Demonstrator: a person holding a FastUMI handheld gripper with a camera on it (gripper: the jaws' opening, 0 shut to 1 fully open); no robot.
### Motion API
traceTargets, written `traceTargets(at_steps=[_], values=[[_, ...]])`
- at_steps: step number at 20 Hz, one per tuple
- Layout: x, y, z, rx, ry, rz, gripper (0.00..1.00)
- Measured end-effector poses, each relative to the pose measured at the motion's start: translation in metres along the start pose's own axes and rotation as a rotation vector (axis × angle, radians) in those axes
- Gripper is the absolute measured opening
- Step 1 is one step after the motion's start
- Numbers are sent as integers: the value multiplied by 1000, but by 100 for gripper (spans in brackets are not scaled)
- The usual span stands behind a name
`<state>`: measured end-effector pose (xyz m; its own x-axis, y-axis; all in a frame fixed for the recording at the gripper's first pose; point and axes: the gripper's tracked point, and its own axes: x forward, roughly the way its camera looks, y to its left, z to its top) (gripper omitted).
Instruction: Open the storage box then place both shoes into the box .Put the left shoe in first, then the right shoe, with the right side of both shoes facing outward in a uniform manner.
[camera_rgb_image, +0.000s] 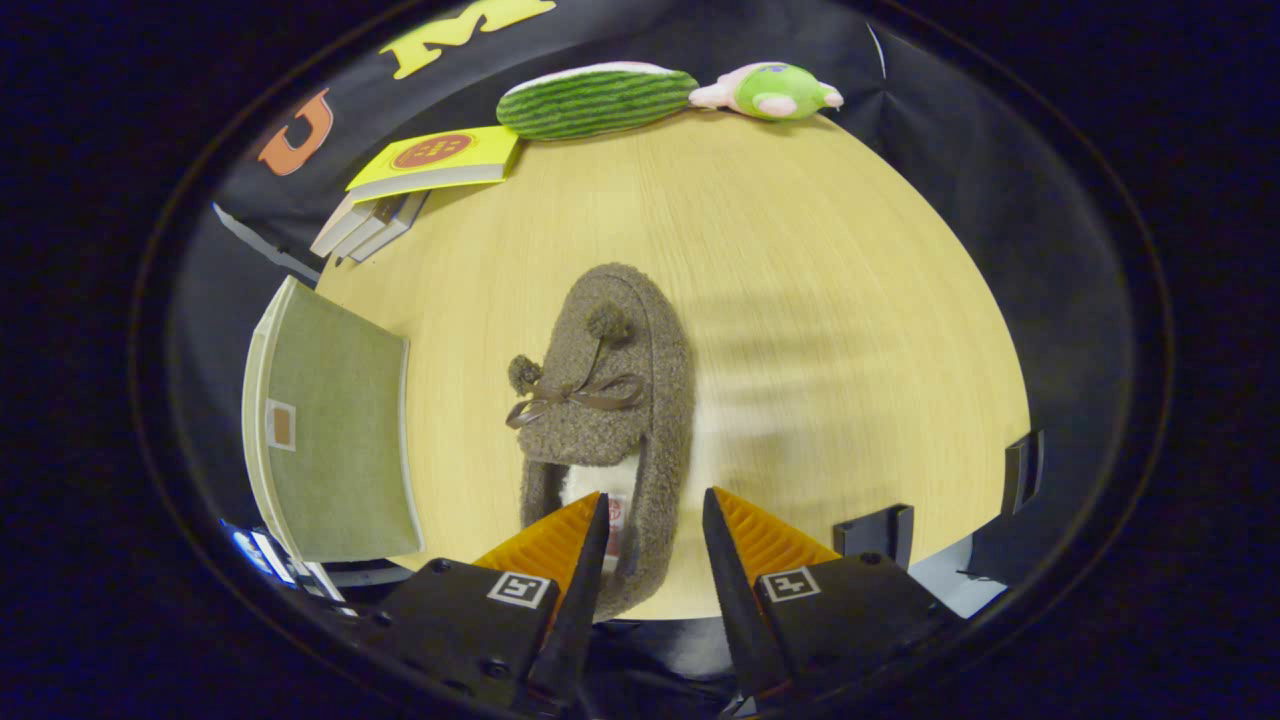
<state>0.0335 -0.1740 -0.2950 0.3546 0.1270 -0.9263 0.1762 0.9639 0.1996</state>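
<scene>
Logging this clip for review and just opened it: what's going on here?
A hand-held gripper is at the heel end of a fuzzy brown slipper with a ribbon bow and pom-poms lying on the round light wooden table. Its fingers are open, with the heel's side wall between them, not clamped. The grey-green storage box sits to the slipper's left; I cannot tell if it is open. Beyond lie stacked books and two plush toys.

We see a grey-brown fuzzy slipper w/ dark brown ribbon bow & pom-poms, pale lining inside. Worktop is light wood grain. Storage box is sage green w/ cream edge. Top book is yellow w/ red oval; plush striped dark/light green; toy lime & pink.
</scene>
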Motion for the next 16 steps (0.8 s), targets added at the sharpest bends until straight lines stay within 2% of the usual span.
traceTargets(at_steps=[3,4,7,9,11,16], values=[[13,5,-5,49,41,45,49],[16,2,-4,60,37,43,41],[15,0,-4,112,11,53,33],[14,-4,-4,152,-5,46,24],[13,-1,-5,208,-5,52,9],[-7,25,-14,356,18,189,6]])
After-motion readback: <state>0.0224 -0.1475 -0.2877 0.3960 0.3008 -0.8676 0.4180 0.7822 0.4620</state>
